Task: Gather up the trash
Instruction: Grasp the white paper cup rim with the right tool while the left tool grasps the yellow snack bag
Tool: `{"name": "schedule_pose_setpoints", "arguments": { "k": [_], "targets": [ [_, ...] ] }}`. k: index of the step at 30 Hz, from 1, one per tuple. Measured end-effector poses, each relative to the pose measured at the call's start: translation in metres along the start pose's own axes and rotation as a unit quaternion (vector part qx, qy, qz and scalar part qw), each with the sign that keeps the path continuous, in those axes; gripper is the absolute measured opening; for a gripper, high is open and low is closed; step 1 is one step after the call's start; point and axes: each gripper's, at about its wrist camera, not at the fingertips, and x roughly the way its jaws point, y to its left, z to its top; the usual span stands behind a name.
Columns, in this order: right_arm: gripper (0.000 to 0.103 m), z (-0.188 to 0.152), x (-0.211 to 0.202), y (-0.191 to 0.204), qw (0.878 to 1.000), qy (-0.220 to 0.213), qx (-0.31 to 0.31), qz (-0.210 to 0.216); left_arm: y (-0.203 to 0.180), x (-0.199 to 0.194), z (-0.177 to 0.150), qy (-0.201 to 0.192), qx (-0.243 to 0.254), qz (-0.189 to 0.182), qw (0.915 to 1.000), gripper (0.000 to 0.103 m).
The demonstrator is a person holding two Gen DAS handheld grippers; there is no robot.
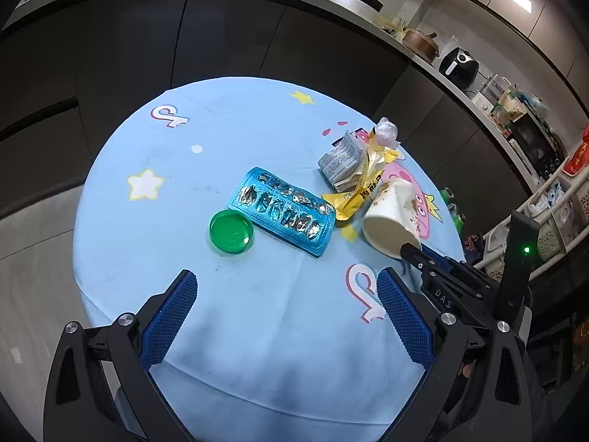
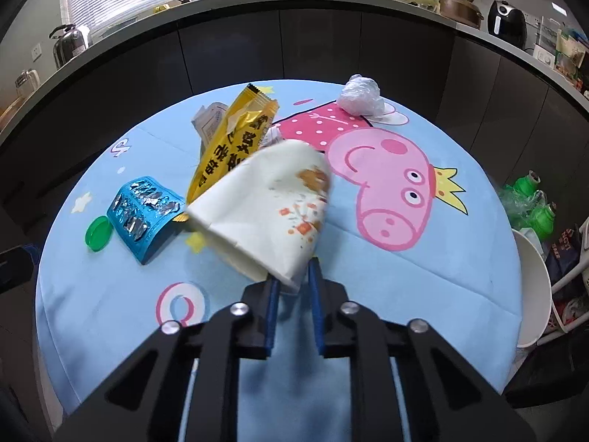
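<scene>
- The right tongs (image 2: 292, 280) are nearly closed, and their blue pads pinch the rim of a stained white paper cup (image 2: 265, 213), which lies tilted on its side near the middle of the table (image 2: 423, 294).
- The left tongs (image 1: 287, 316) stand wide open above the near edge of the table, with nothing between the pads; only the blue cloth shows there.
- In the left wrist view the right tongs (image 1: 408, 252) reach in from the right edge and grip the paper cup (image 1: 390, 217) at its open mouth.
- A yellow snack wrapper (image 2: 232, 143) leans just behind the cup and touches it, and a crumpled printed paper box (image 2: 210, 119) lies behind the wrapper.
- A blue blister pack (image 2: 145, 213) with torn foil lies toward the left side of the table, just beside the cup.
- A green round lid (image 2: 97, 235) sits next to the blister pack, nearer the left edge.
- A crumpled clear plastic bag (image 2: 360, 95) rests near the far edge, well apart from the cup.
- The cloth bears a pink cartoon pig (image 2: 386, 184) toward the right side of the table.
</scene>
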Motion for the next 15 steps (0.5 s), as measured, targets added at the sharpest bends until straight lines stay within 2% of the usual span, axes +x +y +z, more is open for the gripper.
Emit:
{"name": "schedule_pose_setpoints", "arguments": {
  "k": [11,15],
  "targets": [
    [0.009,-0.007,-0.034,-0.037,0.998,-0.029,0.052,0.025,-0.018,0.013,0.013,-0.001,0.025,-0.010,0.9996,0.094],
    [0.009,-0.011,-0.040,-0.043,0.997,-0.031,0.060,0.027,-0.038,0.029,0.028,-0.002,0.050,-0.030,0.9983,0.093]
  ]
}}
